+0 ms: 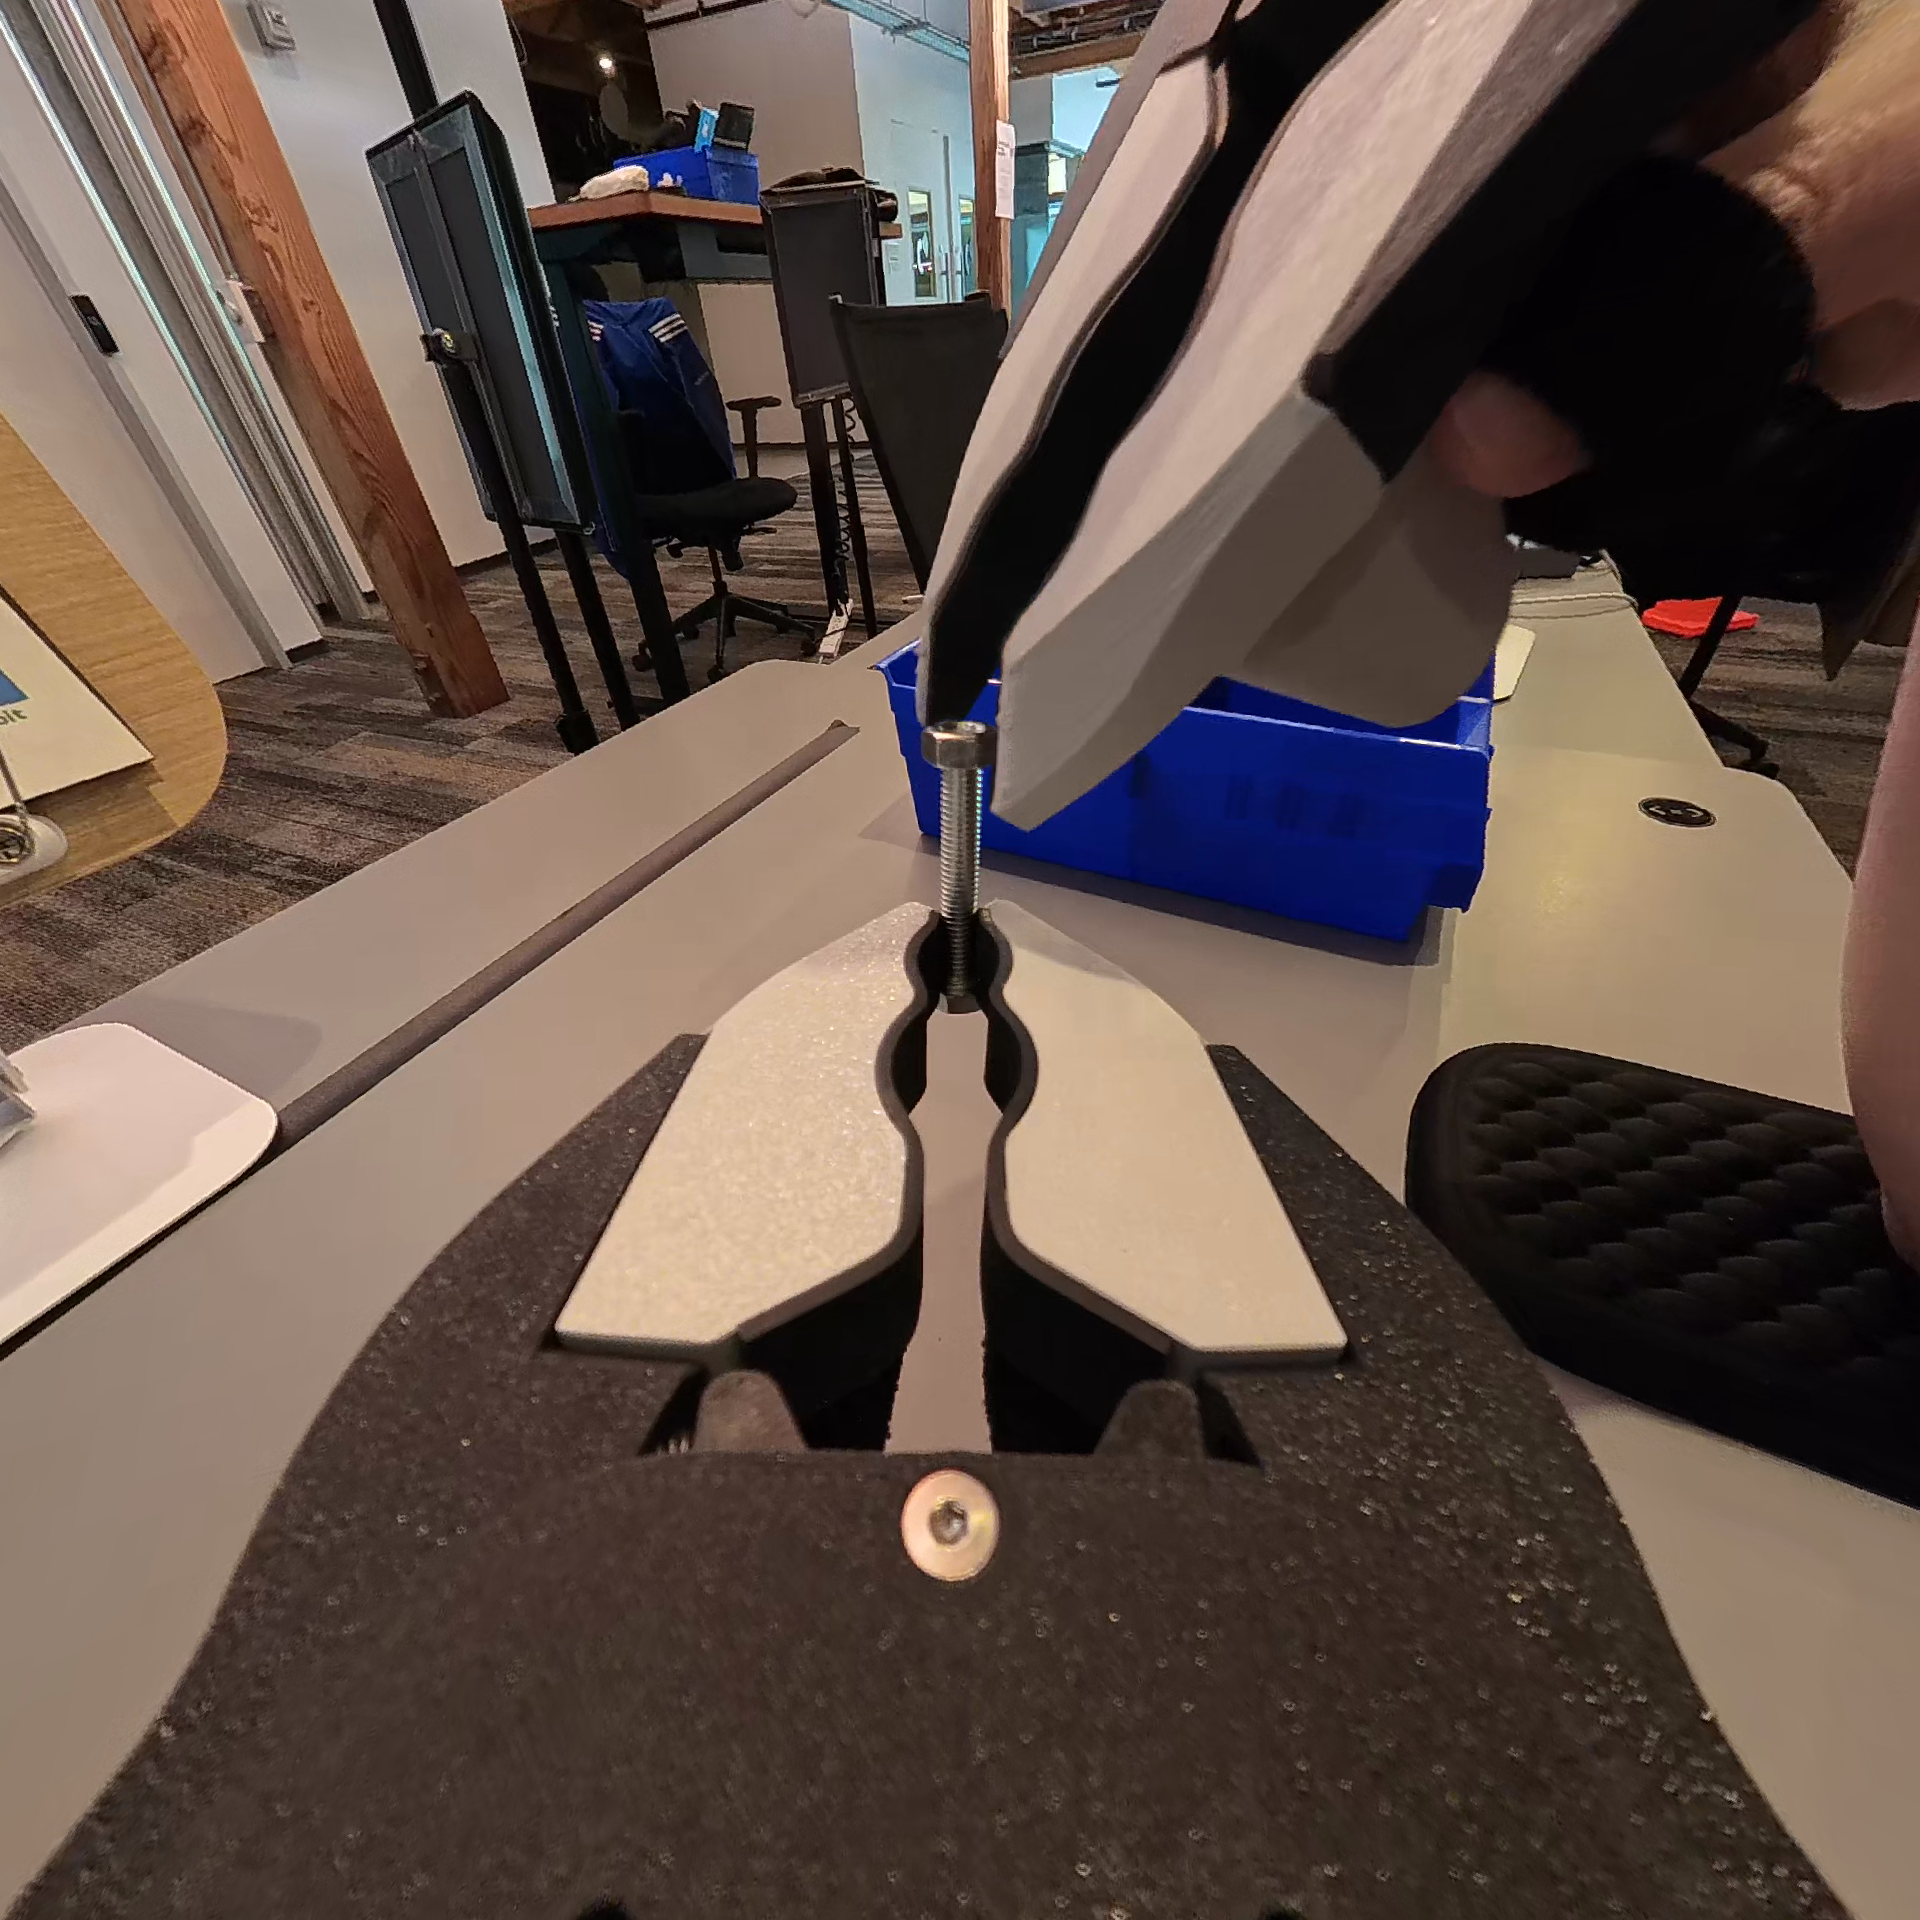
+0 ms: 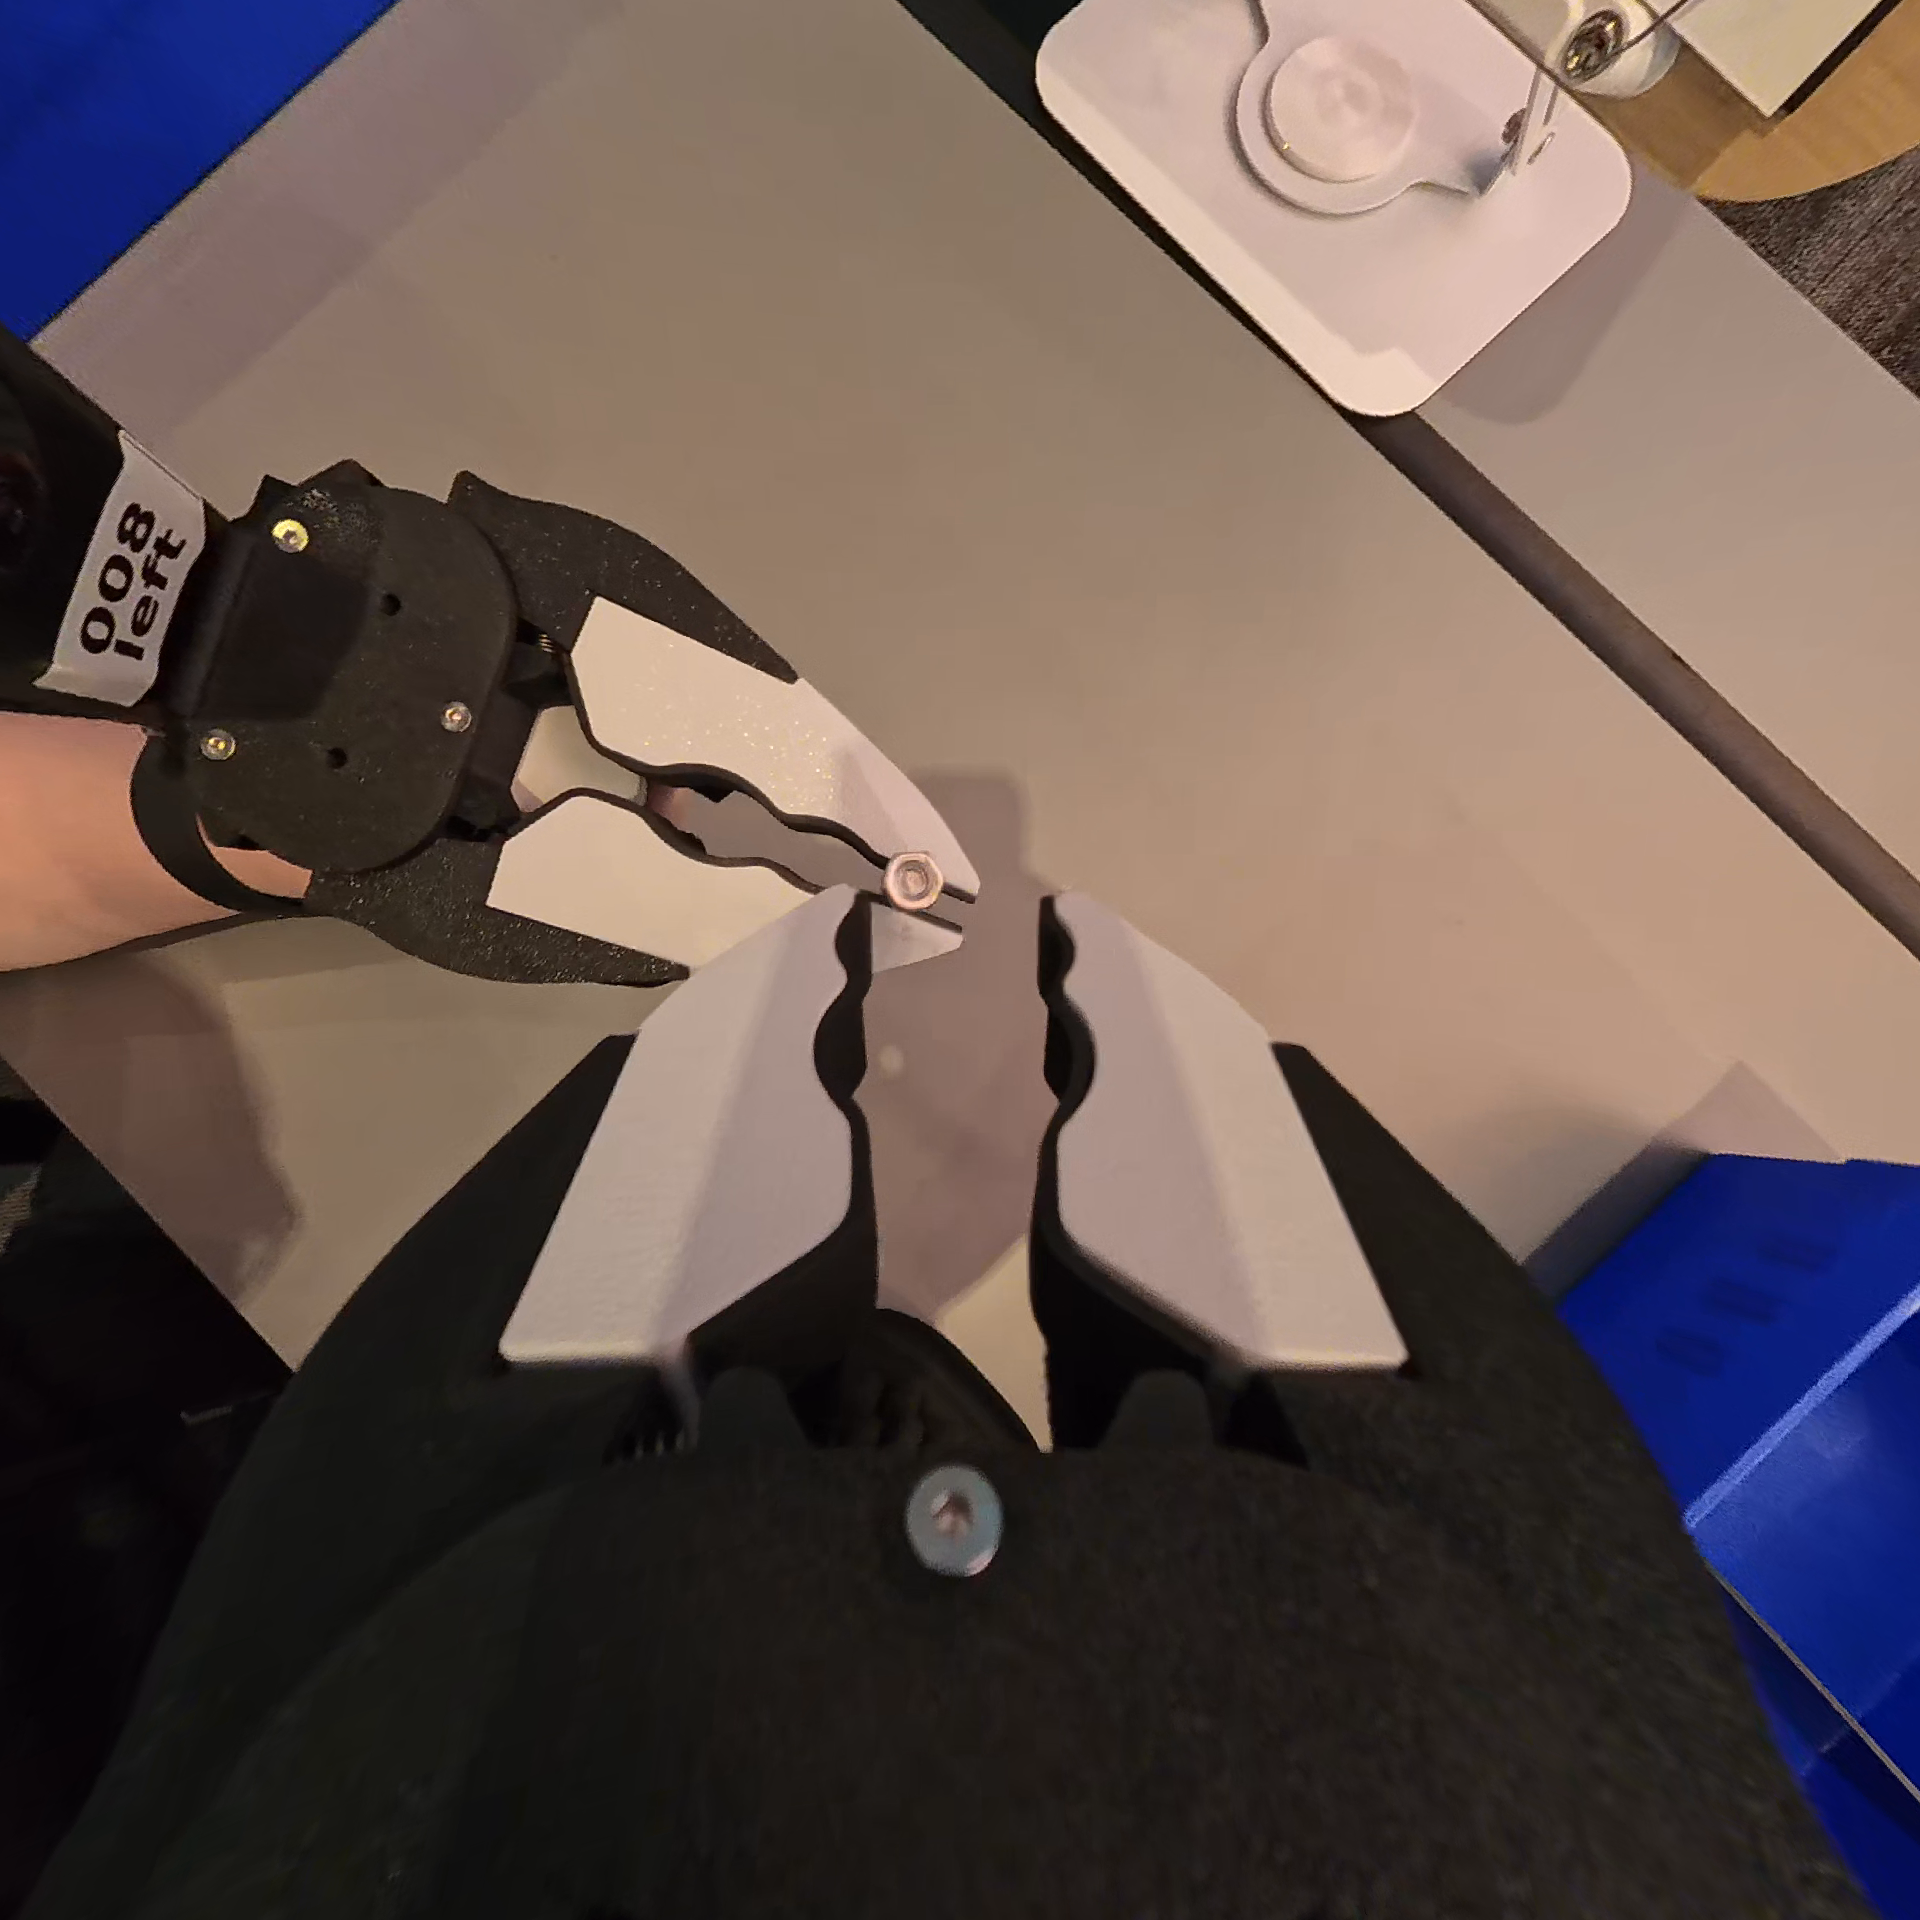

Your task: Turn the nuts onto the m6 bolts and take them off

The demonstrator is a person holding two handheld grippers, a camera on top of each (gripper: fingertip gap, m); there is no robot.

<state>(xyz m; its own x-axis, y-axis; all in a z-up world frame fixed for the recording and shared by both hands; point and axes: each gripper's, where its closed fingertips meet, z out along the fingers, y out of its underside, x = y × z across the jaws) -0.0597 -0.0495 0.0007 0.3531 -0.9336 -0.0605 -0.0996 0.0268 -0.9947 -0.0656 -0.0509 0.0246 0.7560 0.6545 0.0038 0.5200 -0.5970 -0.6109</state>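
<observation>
My left gripper (image 1: pixel 961 925) is shut on the lower end of a silver M6 bolt (image 1: pixel 959 842) and holds it upright above the grey table (image 1: pixel 520 935). A hex nut (image 1: pixel 958 744) sits on the top end of the thread. My right gripper (image 1: pixel 979 753) comes down from the upper right, and its tips are at the nut. In the right wrist view my right gripper (image 2: pixel 948 912) is open. The nut (image 2: pixel 912 881) lies just past its tips, close to the left finger (image 2: pixel 727 1122). The left gripper's fingers (image 2: pixel 727 727) reach in from the left.
A blue bin (image 1: pixel 1247 821) stands just behind the bolt and also shows in the right wrist view (image 2: pixel 1818 1455). A black mesh pad (image 1: pixel 1662 1195) lies to the right. A white stand base (image 2: pixel 1340 187) sits to the left, beyond a dark groove (image 1: pixel 582 914) in the table. The grippers are tip to tip, or close to it.
</observation>
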